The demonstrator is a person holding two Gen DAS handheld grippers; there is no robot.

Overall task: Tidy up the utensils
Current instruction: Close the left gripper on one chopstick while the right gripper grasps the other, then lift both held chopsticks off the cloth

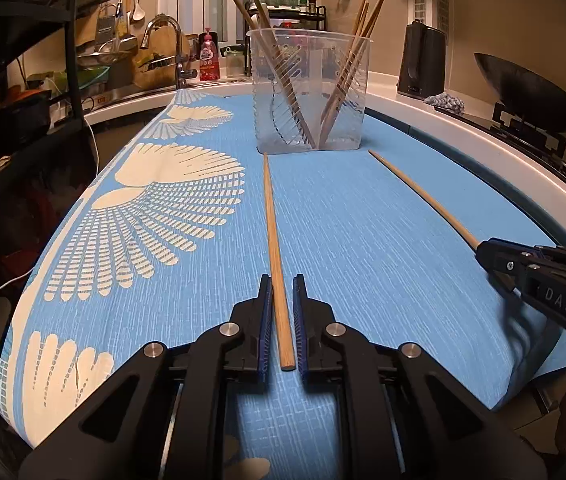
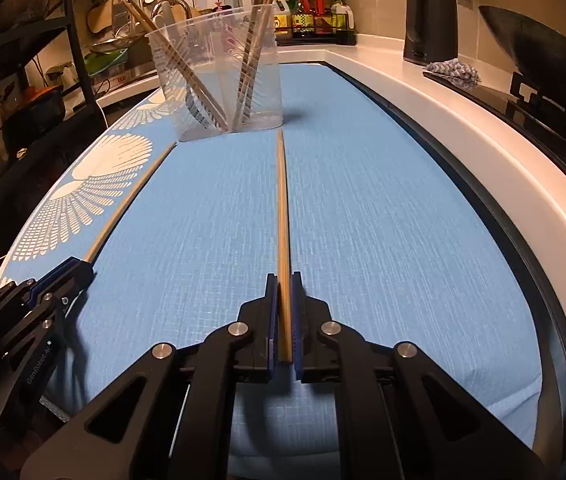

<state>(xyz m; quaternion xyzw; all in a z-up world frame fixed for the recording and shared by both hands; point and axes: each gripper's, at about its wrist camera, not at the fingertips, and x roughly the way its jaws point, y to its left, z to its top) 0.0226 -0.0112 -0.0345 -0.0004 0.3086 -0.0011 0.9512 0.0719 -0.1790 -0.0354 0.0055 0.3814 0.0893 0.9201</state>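
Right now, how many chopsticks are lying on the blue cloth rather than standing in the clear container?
2. One chopstick lies between the left gripper fingers; the other chopstick lies between the right gripper fingers. Both point toward the clear container.

Both tools sit low and level, pointing toward twelve o'clock. The left tool (image 1: 283, 322) has its jaws slightly parted; the right tool (image 2: 284, 316) has its jaws pressed nearly together.

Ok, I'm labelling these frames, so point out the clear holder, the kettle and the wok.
clear holder (image 1: 309, 92), left wrist view, on its front wall.
kettle (image 1: 423, 62), left wrist view, mid-body.
wok (image 2: 539, 52), right wrist view, on its dark outer bowl.
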